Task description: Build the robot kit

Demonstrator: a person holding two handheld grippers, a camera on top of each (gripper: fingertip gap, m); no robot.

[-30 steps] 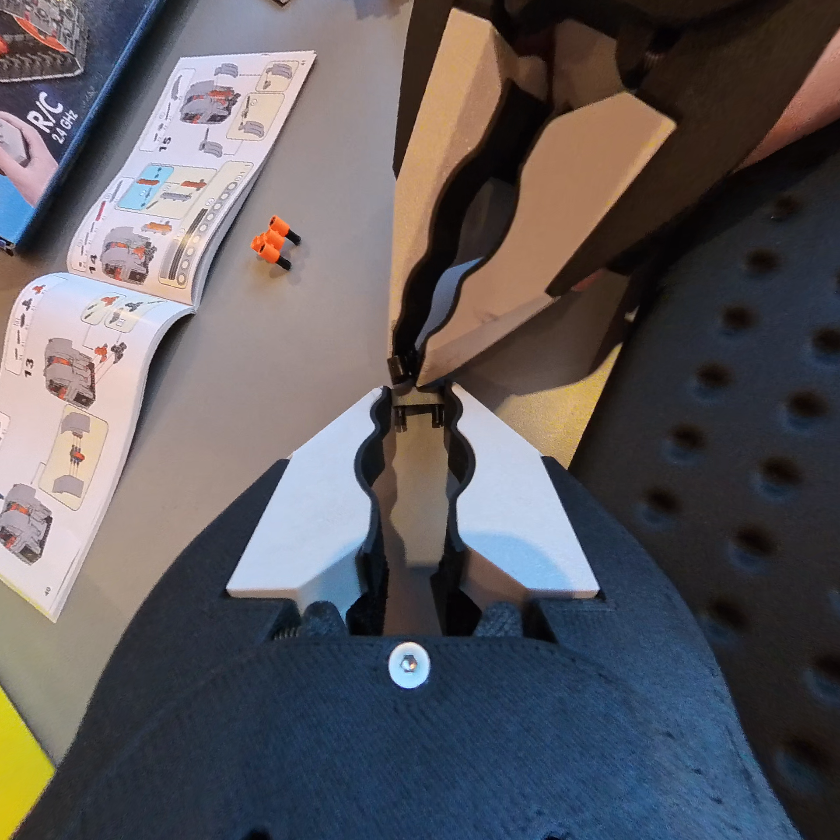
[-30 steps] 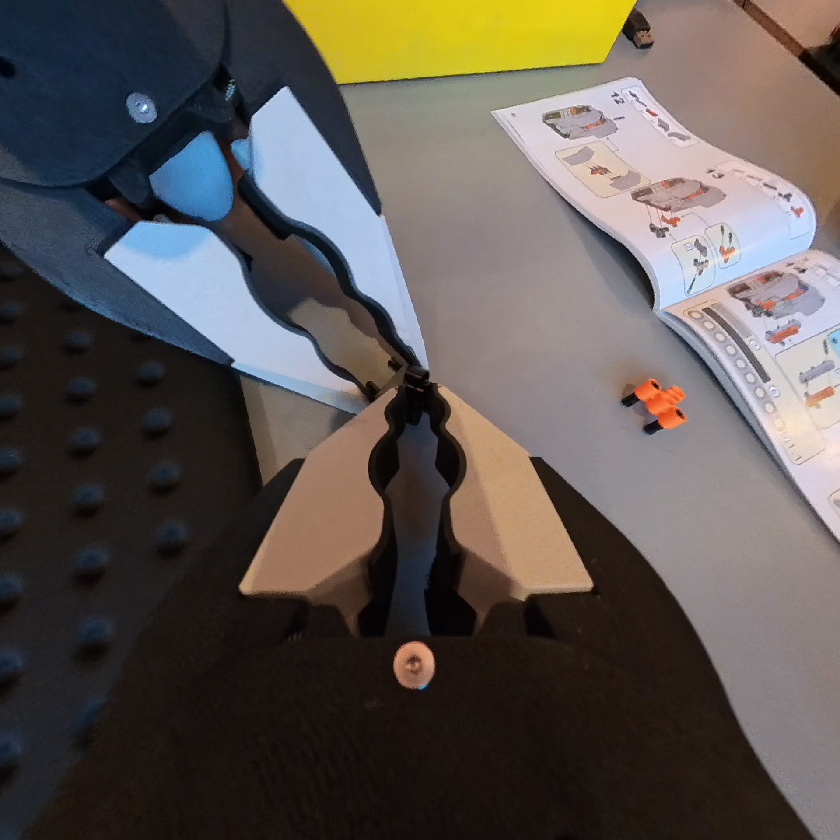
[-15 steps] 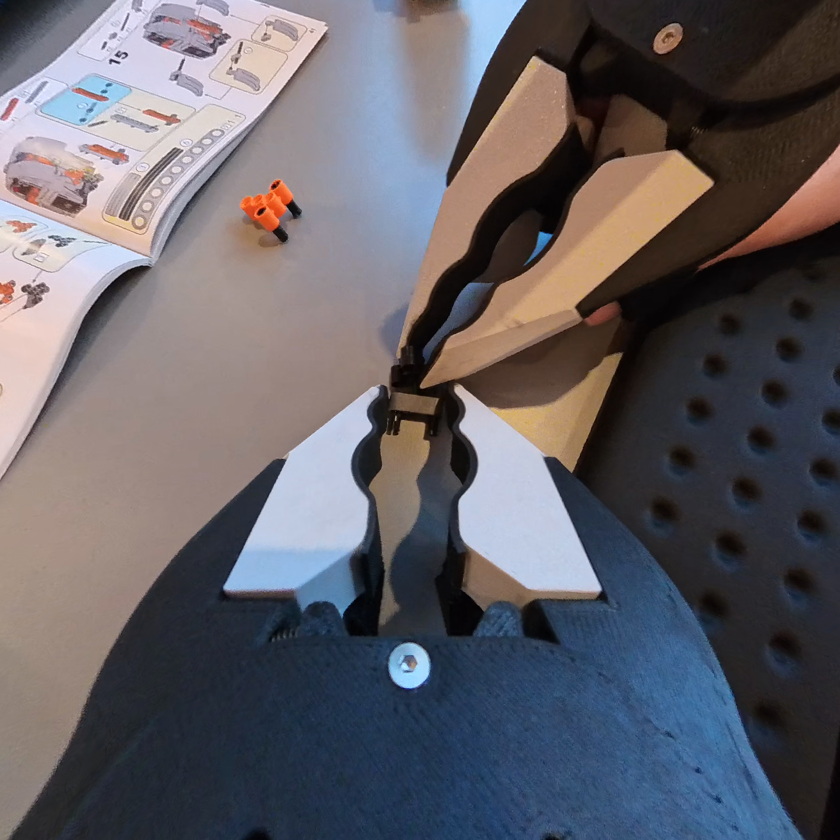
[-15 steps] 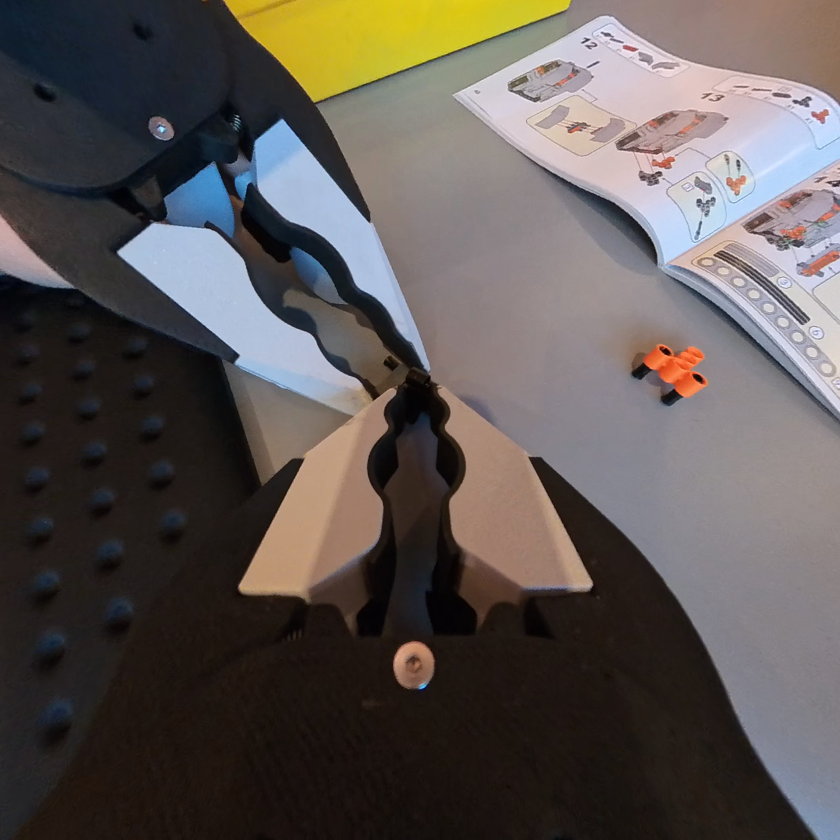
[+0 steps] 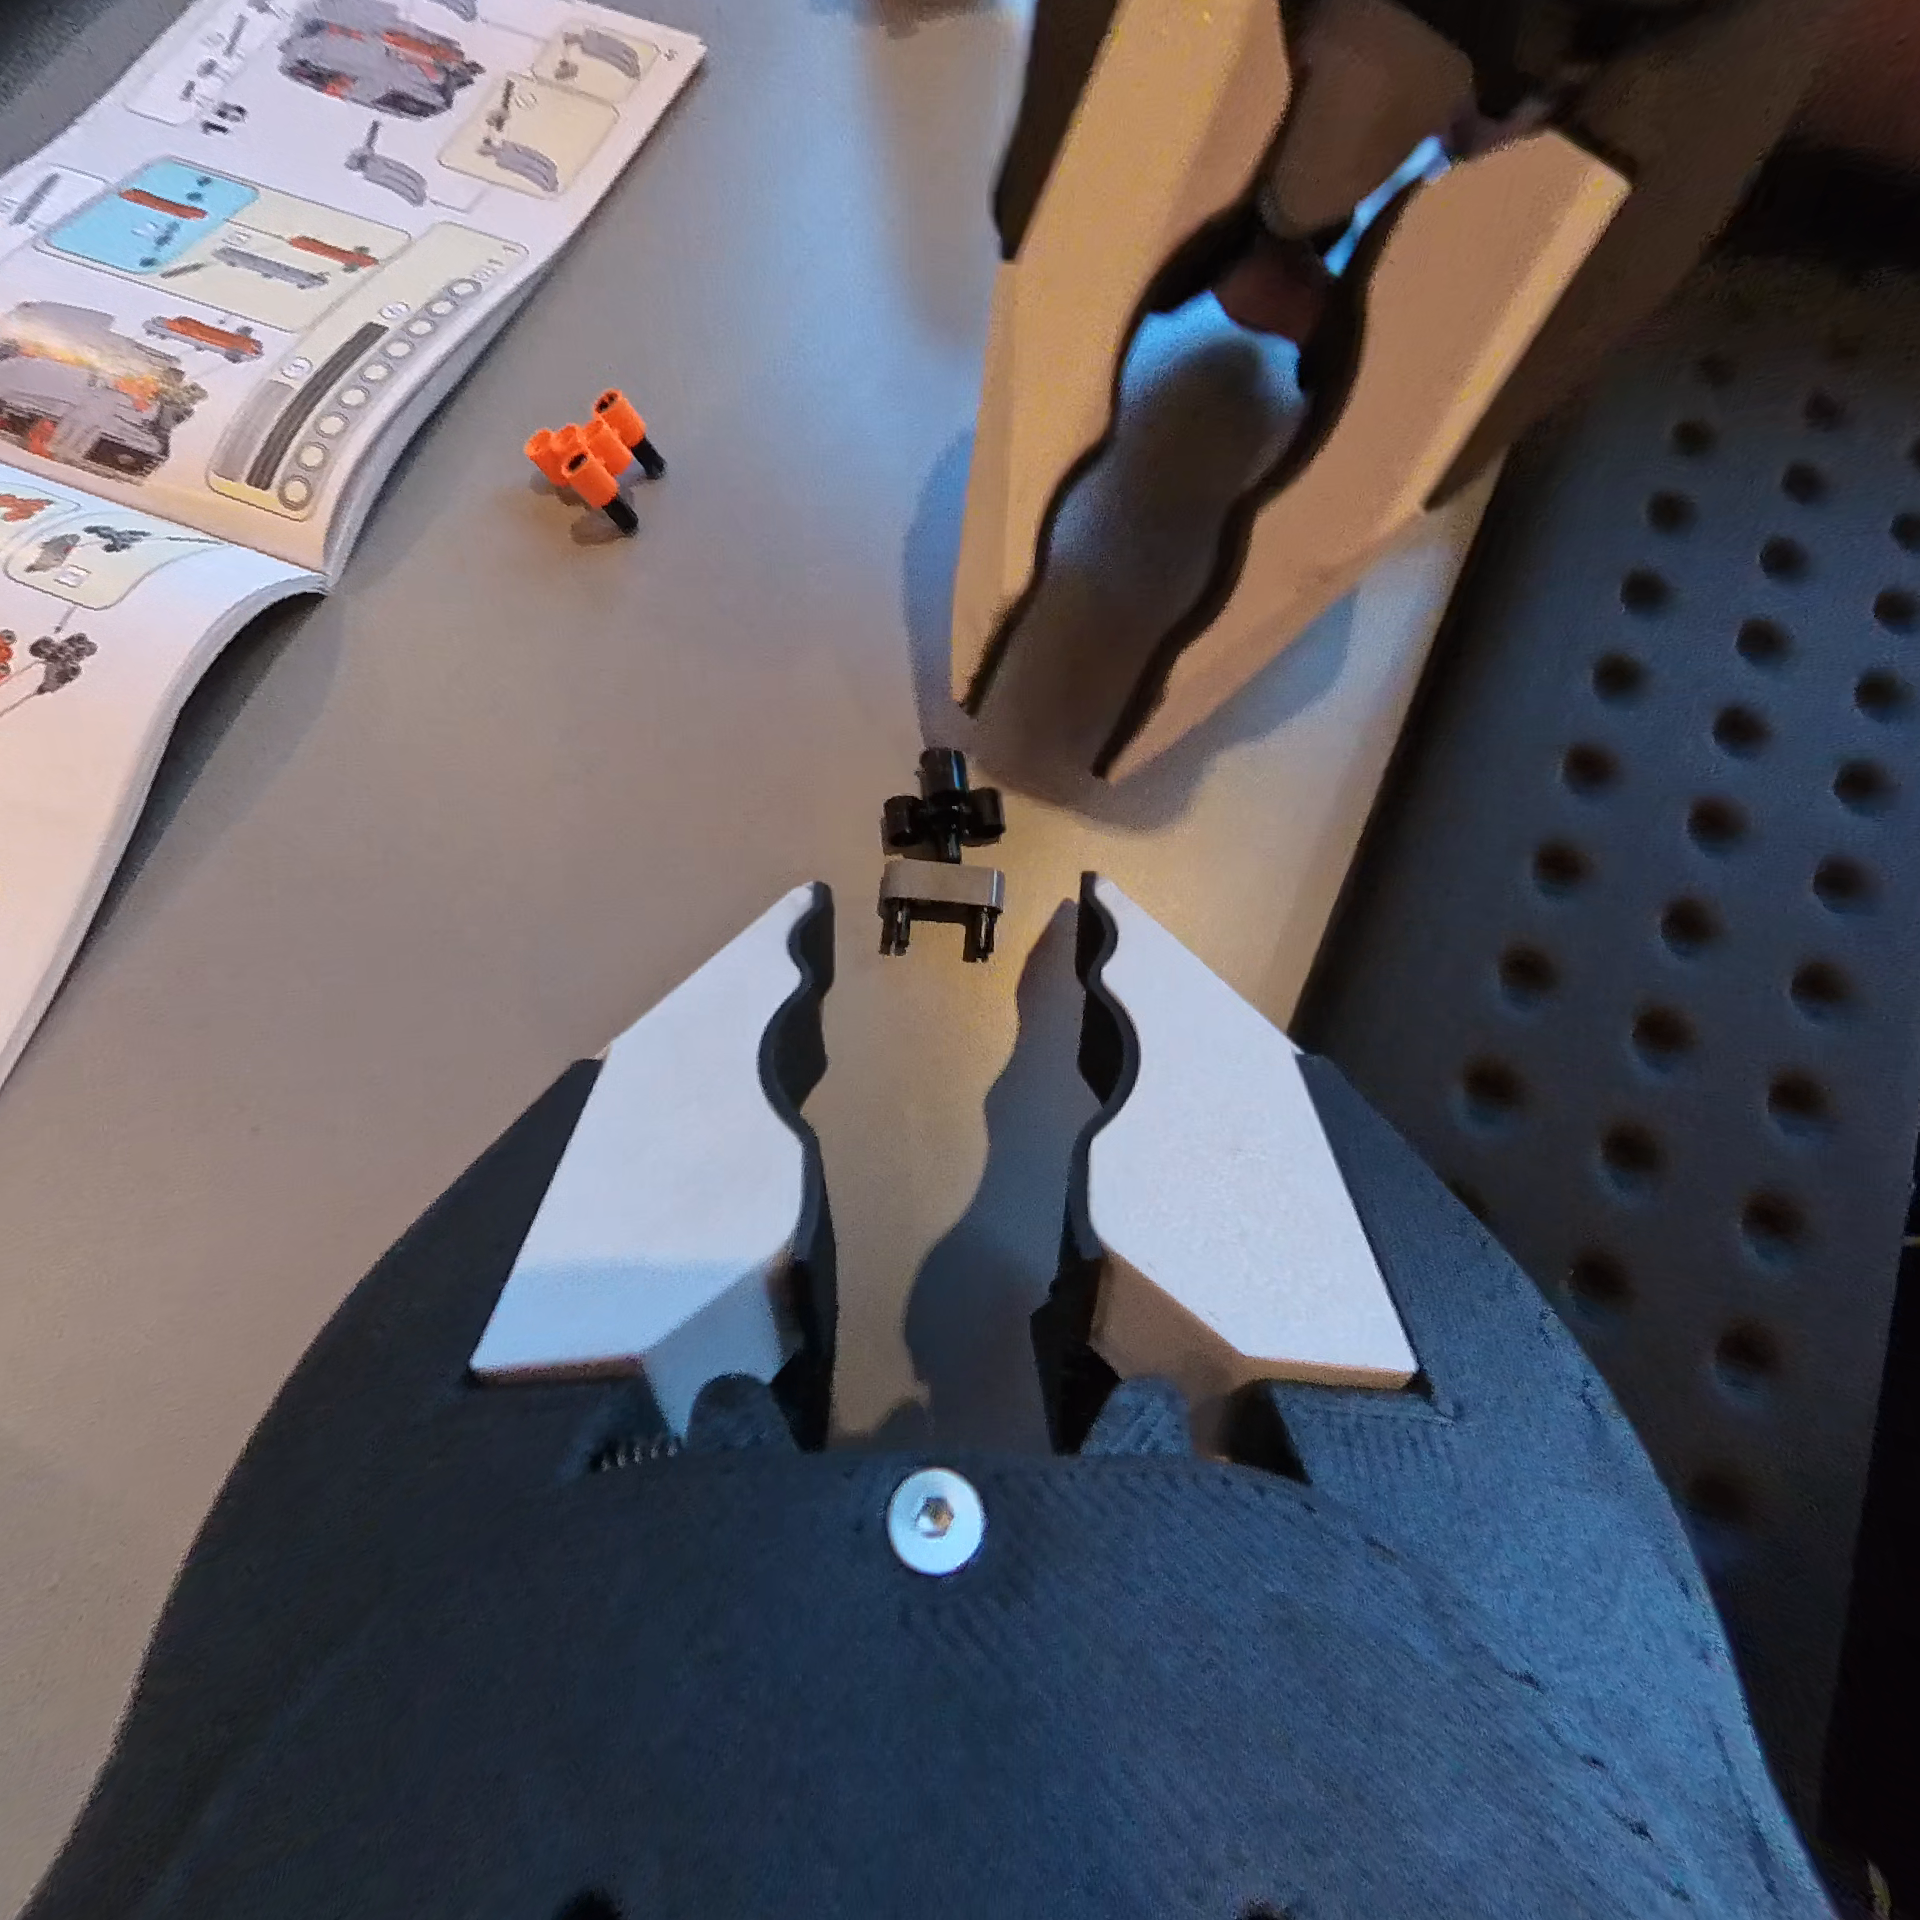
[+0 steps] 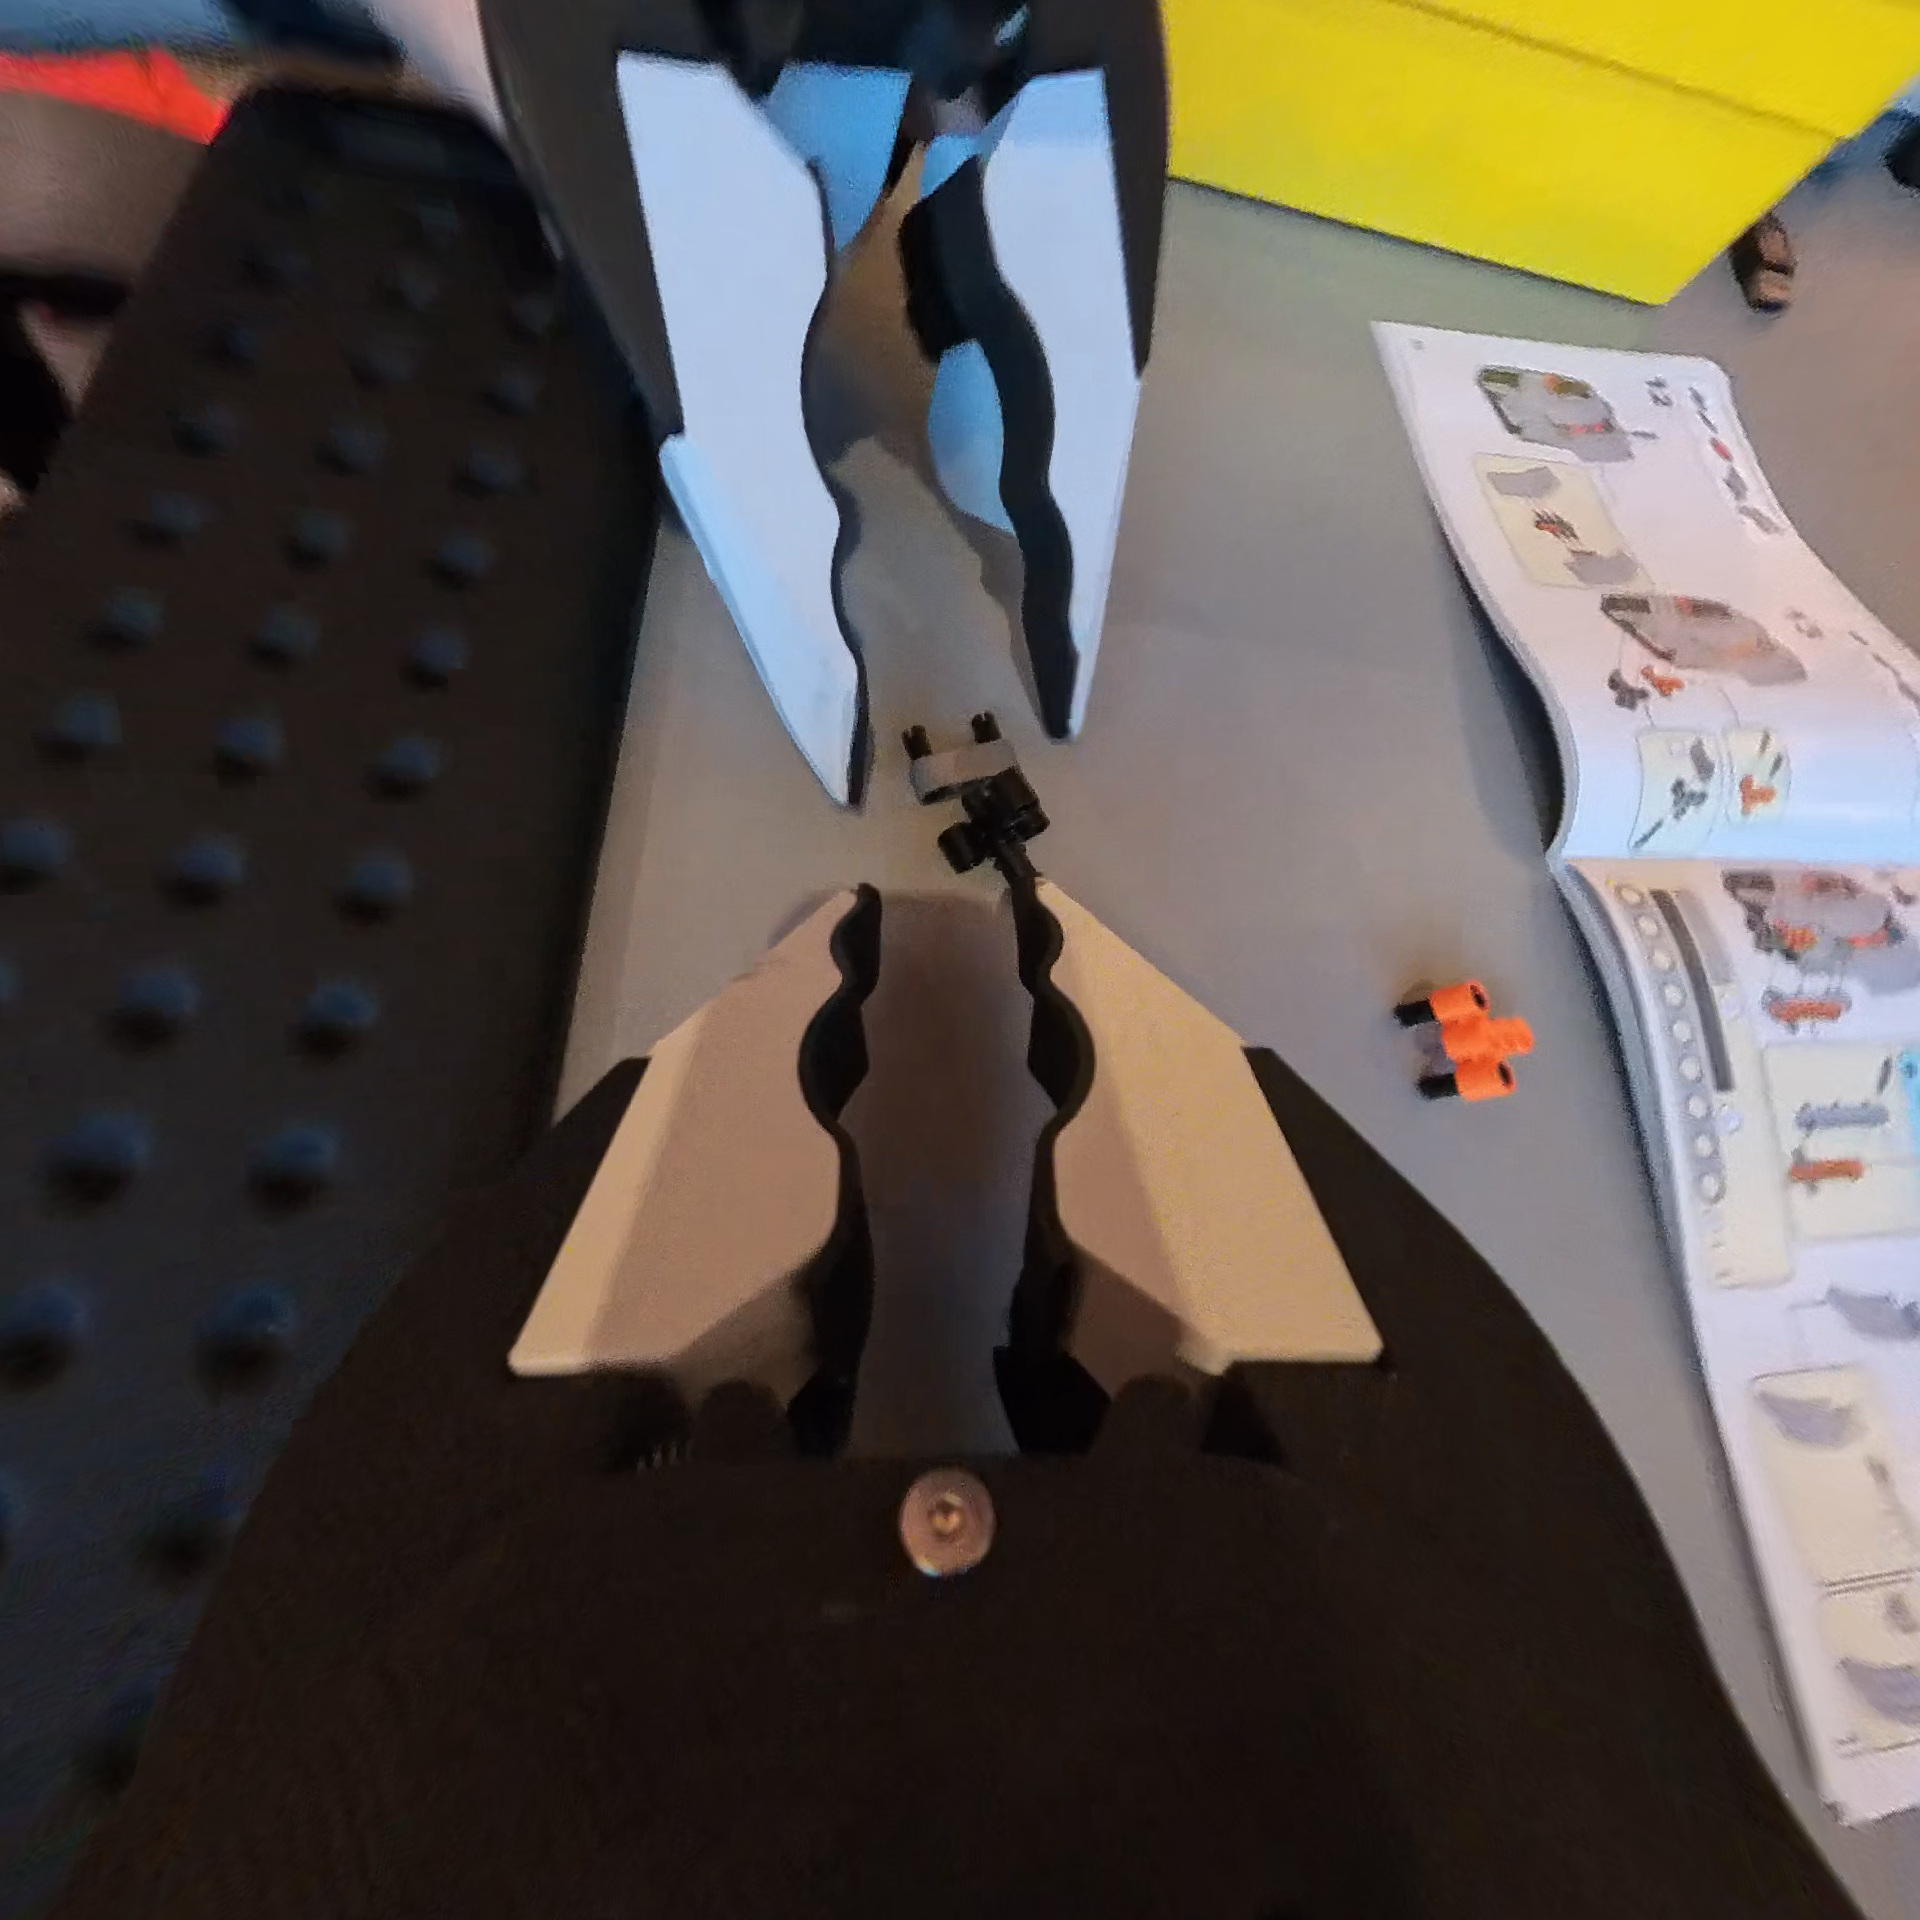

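A small assembly lies on the grey table between the two grippers: a grey link with black pins (image 5: 940, 891) joined to a black cross connector (image 5: 943, 808). My left gripper (image 5: 953, 891) is open, with the grey link just off its tips and not gripped. My right gripper (image 6: 945, 891) is open. The connector's black pin (image 6: 1013, 862) reaches to its right fingertip (image 6: 1034, 904). The assembly (image 6: 971, 790) also shows in the right wrist view. Each gripper faces the other: the right one (image 5: 1039, 740) and the left one (image 6: 954, 761) both stand open.
An orange piece with black pins (image 5: 592, 457) (image 6: 1465, 1039) lies near an open instruction booklet (image 5: 260, 260) (image 6: 1714, 727). A black studded mat (image 5: 1714, 831) (image 6: 260, 727) lies on the other side. A yellow box (image 6: 1455, 125) stands beyond the left gripper. Both grippers' tips are close together, under 4 cm apart.
Both grippers were shut tip to tip on the small assembly. Both have opened and drawn back a little, and the assembly now lies on the table between them.
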